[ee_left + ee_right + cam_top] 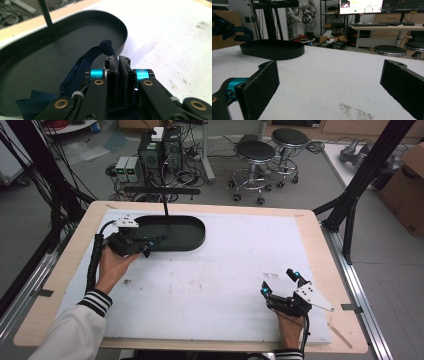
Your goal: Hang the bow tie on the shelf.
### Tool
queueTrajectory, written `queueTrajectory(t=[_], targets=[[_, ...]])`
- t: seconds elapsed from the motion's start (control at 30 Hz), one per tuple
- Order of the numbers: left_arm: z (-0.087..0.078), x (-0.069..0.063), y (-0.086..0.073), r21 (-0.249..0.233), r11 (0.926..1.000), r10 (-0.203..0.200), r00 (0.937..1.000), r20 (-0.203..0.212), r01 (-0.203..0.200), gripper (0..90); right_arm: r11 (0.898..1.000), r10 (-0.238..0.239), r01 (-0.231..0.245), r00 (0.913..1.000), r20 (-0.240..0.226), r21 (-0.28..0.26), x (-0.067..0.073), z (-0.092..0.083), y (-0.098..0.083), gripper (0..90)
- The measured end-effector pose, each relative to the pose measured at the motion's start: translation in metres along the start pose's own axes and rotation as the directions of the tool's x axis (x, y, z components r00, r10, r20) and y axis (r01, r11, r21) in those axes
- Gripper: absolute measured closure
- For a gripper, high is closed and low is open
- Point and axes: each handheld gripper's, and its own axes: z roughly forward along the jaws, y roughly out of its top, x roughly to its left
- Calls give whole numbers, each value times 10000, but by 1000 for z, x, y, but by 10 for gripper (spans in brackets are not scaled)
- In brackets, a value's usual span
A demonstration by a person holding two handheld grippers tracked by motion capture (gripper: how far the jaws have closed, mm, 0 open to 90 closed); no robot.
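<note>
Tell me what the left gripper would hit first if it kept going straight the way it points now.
Likely the floor of the black oval tray. The left gripper, shut on a dark blue cloth, points over the tray's near edge towards its interior. The thin upright post stands off to one side; depth is hard to judge.

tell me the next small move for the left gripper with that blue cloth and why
Probably carry it a little further over the black oval tray and lower it. The left gripper has its jaws shut on the dark blue cloth, which hangs at the tray's near rim; the right gripper rests open on the white mat.
</note>
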Motion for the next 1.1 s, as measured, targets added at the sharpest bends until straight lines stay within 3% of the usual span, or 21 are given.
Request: queueTrajectory(t=[0.37,0.47,0.57,0.63,1.1], targets=[[-20,1,29,-1179,9930,49,9994,-341,-89,853,10000,22,-21,10000,-9,20,0,0,0,12],[-26,3,32,-1627,9866,-159,9988,-459,82,853,10000,-1,1,10000,-10,6,0,0,0,12],[-32,10,34,-2163,9736,-816,9962,-295,733,855,10000,-5,5,10000,-18,7,0,0,0,12],[-34,13,35,-2220,9719,-885,9954,-356,785,855,10000,15,-15,10000,-14,25,0,0,0,12],[-46,11,59,-2954,9546,-584,9966,-583,386,856,10000,17,-17,10000,-20,47,1,0,0,12]])
